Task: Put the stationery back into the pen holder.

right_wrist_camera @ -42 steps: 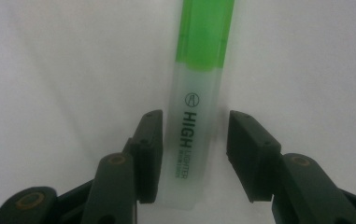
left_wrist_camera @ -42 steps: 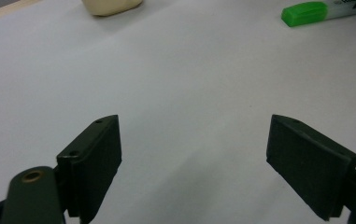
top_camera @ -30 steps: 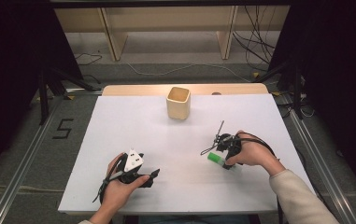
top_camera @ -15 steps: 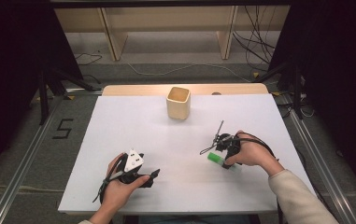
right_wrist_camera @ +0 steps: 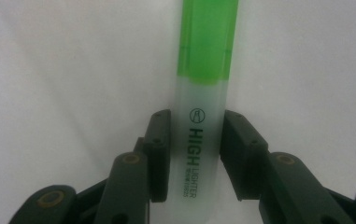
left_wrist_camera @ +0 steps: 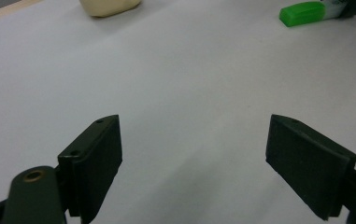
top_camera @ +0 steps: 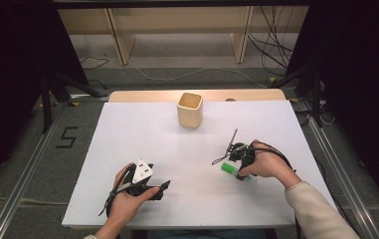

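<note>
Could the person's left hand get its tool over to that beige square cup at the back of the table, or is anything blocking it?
Probably yes. The left gripper is open and holds nothing, and bare white tabletop lies between it and the beige square cup. The green highlighter, held in the right gripper, sits off to the side.

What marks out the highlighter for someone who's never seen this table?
On the white table, look near its right side, at the right gripper. Its jaws clamp a highlighter: frosted barrel printed "HIGH LIGHTER", bright green cap, the only green thing there.
</note>
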Tool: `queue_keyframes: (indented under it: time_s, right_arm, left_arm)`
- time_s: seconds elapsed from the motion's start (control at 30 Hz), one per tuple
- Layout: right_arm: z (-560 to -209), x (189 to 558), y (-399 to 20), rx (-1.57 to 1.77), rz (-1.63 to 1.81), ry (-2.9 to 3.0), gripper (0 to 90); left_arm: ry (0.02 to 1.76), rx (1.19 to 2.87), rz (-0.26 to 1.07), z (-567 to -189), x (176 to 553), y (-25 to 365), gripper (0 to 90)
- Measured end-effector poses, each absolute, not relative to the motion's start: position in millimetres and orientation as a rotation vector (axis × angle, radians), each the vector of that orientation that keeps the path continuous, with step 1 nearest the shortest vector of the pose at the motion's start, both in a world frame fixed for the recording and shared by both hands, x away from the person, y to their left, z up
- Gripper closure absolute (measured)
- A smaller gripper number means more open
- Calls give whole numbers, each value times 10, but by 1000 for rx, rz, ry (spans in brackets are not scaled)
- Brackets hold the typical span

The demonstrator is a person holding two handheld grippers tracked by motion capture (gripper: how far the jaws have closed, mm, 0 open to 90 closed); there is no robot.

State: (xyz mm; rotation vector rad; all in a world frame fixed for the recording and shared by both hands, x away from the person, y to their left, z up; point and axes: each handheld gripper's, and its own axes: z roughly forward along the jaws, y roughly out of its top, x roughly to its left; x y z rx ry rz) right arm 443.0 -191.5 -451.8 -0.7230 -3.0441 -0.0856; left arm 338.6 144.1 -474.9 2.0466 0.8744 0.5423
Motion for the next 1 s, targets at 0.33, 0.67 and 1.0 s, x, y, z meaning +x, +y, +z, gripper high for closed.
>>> queue_keyframes:
  time_s: [0.33, 0.67, 1.0]
  right_arm:
    - [-4520, 4431, -1906, -767, -77, -3032, 655]
    - [-4519, 4427, -1907, -763, -84, -3031, 659]
    - [-4469, 4432, -1945, -788, -138, -3030, 659]
  left_arm:
    - [875, 2045, 541, -4749, 3384, 1442, 184]
    - [874, 2046, 542, -4748, 3385, 1443, 184]
    - [873, 2045, 545, -4747, 3386, 1445, 185]
